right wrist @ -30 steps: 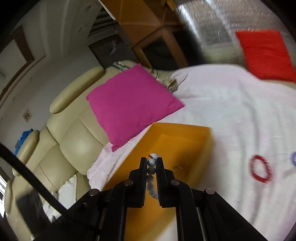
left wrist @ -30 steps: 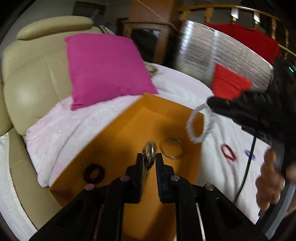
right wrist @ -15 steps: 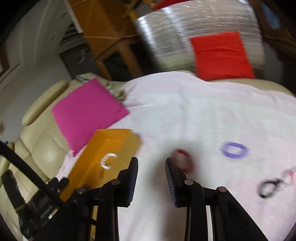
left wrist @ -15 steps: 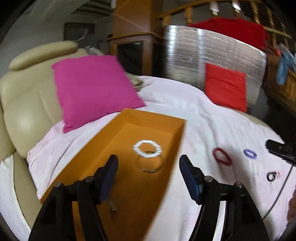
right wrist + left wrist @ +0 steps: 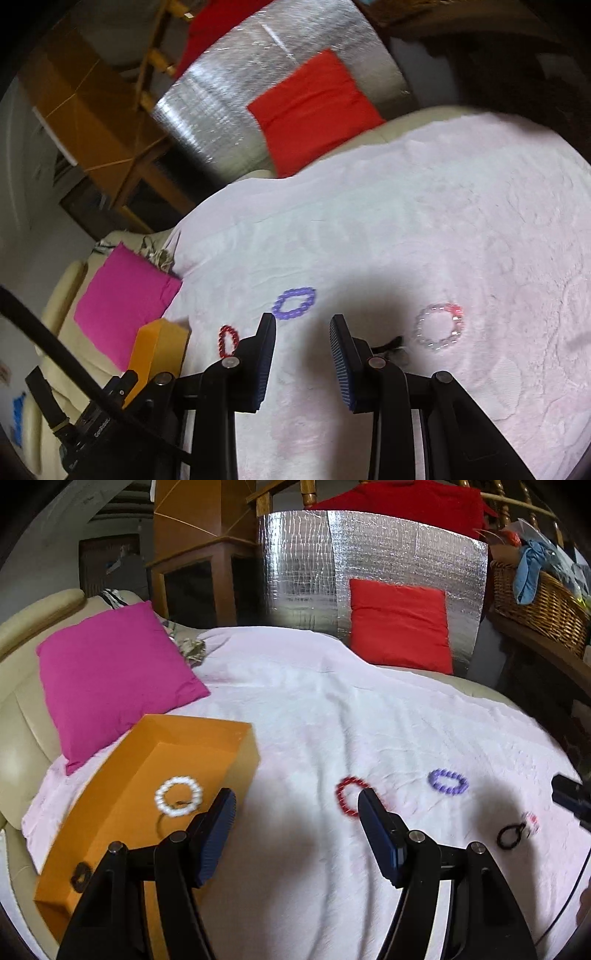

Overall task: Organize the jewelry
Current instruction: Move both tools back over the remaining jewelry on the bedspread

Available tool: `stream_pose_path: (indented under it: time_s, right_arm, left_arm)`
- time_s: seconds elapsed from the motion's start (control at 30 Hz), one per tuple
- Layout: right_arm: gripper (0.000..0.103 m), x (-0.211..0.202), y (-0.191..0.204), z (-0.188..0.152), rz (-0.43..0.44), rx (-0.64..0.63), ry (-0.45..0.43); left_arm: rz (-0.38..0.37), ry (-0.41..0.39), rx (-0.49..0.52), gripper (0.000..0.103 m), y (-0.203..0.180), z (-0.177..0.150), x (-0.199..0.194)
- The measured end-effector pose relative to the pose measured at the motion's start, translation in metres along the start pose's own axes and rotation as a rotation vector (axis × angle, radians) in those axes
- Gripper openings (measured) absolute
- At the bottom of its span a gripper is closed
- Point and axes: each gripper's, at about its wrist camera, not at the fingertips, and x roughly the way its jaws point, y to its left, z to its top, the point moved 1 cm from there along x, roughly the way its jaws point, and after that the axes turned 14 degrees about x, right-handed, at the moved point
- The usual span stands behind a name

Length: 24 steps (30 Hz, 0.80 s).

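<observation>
Left claw (image 5: 295,810) gapes wide and empty; right claw (image 5: 303,336) parted, empty.

The left gripper (image 5: 295,810) gapes empty over the white blanket (image 5: 332,709). A red bracelet (image 5: 349,797) lies at its one o'clock, the orange box (image 5: 221,734) at ten.

Bare pink blanket (image 5: 332,709) between orange box (image 5: 207,738) and red bracelet (image 5: 347,797).
</observation>
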Motion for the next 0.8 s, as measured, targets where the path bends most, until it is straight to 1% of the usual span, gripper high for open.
stream_pose_path:
  time_s: [0.1,0.17,0.23,0.37,0.5,0.6,0.7,0.8]
  right_arm:
    - [0.034,-0.004,-0.005,0.003,-0.006,-0.005,0.001]
    - [0.034,-0.004,-0.009,0.003,-0.013,-0.009,0.006]
    - [0.034,-0.005,-0.013,0.003,-0.02,-0.011,0.014]
    - [0.034,-0.003,-0.023,0.004,-0.033,0.011,0.043]
    - [0.034,-0.002,-0.036,0.009,-0.048,0.042,0.061]
    - [0.034,-0.007,-0.049,0.014,-0.077,0.056,0.048]
    - [0.034,-0.014,-0.07,0.021,-0.107,0.106,0.035]
    - [0.034,-0.013,-0.085,0.024,-0.143,0.144,0.049]
  left_arm:
    - [-0.019,0.01,0.013,0.069,-0.012,0.002,0.013]
    - [-0.023,0.034,0.025,0.069,-0.016,-0.001,0.021]
    - [-0.041,0.075,0.001,0.069,-0.015,-0.002,0.029]
    - [-0.06,0.098,-0.017,0.069,-0.011,-0.001,0.04]
    - [-0.047,0.106,0.05,0.069,-0.018,-0.002,0.045]
    - [-0.08,0.111,0.095,0.069,-0.028,-0.004,0.046]
    - [-0.108,0.112,0.128,0.069,-0.038,-0.005,0.046]
    - [-0.168,0.105,0.157,0.069,-0.056,-0.005,0.043]
